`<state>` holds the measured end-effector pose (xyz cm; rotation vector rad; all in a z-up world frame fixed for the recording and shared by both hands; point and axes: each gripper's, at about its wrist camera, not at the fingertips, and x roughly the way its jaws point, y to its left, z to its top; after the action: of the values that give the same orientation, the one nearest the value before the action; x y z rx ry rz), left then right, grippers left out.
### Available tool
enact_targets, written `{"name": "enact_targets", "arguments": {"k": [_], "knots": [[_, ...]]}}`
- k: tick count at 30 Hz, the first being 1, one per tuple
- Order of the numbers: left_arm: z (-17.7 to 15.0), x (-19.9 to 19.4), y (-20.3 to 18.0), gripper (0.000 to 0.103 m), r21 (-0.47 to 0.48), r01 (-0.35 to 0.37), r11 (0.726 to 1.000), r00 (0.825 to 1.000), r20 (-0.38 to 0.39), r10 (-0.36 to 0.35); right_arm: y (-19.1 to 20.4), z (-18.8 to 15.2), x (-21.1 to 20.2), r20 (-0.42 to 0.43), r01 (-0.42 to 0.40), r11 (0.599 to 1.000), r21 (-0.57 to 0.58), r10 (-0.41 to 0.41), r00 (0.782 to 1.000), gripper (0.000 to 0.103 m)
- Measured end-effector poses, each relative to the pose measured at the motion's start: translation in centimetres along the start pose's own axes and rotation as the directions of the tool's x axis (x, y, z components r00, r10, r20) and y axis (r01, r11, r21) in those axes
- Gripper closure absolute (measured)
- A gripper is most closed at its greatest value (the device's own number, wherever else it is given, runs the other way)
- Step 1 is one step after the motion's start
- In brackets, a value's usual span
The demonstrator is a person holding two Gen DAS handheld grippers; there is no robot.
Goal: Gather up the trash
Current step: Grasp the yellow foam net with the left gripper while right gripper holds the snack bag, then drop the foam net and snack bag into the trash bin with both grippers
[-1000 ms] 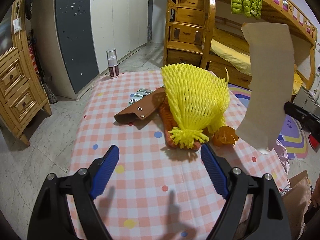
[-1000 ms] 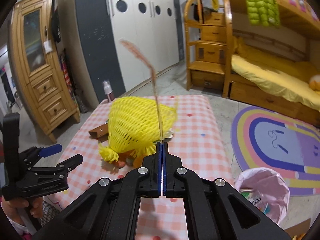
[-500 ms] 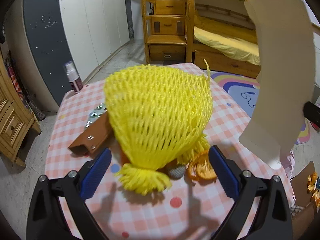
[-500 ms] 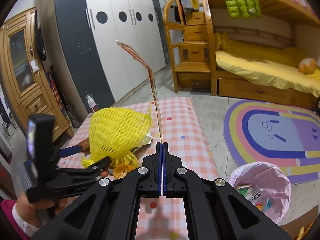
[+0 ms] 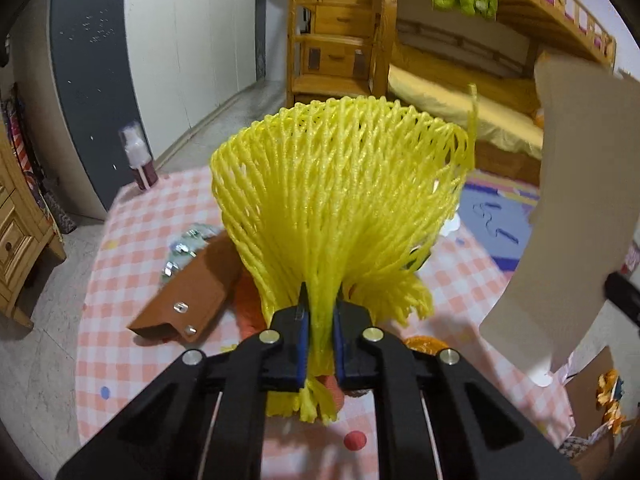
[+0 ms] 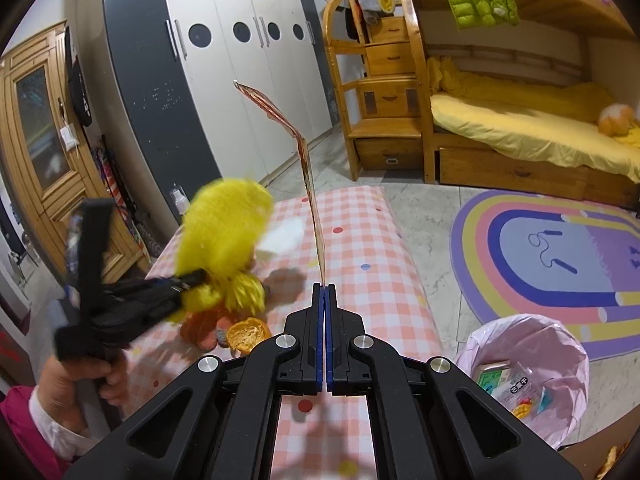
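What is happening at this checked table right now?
A person is clearing trash with two handheld grippers. The left gripper has just closed on the gathered end of the yellow foam fruit net above the pink checked tablecloth. The right gripper is shut on a thin brown cardboard sheet, held upright. Orange peel lies on the cloth, and the pink-lined trash bin stands on the floor beside the table.

Blurred in the right wrist view: net (image 6: 224, 236) and left gripper (image 6: 192, 280) at nine o'clock, mesh unreadable. Behind the net (image 5: 340, 200) in the left wrist view, hidden: most of the orange thing (image 5: 248, 304), part of the brown piece (image 5: 192, 292), foil (image 5: 188, 244) too small to identify. Card (image 5: 576, 208) cut off at three o'clock; seen edge-on (image 6: 308, 172) from the right wrist, faces unreadable.
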<state>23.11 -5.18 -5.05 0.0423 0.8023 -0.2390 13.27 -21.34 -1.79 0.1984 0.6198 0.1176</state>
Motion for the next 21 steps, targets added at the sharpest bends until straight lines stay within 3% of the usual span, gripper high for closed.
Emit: {"name": "enact_targets", "arguments": {"k": [4, 11, 16, 21], "knots": [[1.5, -5.1, 0.9, 0.096, -0.016, 0.039, 0.999, 0.995, 0.088, -0.038, -0.1, 0.6, -1.6, 0.038, -0.002, 1.000, 0.007, 0.002, 0.999, 0.103], [1.5, -10.0, -1.1, 0.096, -0.004, 0.103, 0.995, 0.987, 0.126, -0.101, -0.8, 0.9, -5.0, 0.092, 0.006, 1.000, 0.024, -0.008, 0.996, 0.103], [0.2, -10.7, -4.9, 0.096, 0.010, 0.140, 0.990, 0.984, 0.106, -0.141, -3.1, -0.1, -7.3, 0.102, 0.061, 0.997, 0.056, -0.066, 0.993, 0.103], [-1.1, -9.0, -10.0, 0.096, 0.072, 0.193, 0.979, 0.978, 0.061, -0.198, -7.5, -2.4, -9.7, 0.081, 0.170, 0.978, 0.123, -0.181, 0.980, 0.103]]}}
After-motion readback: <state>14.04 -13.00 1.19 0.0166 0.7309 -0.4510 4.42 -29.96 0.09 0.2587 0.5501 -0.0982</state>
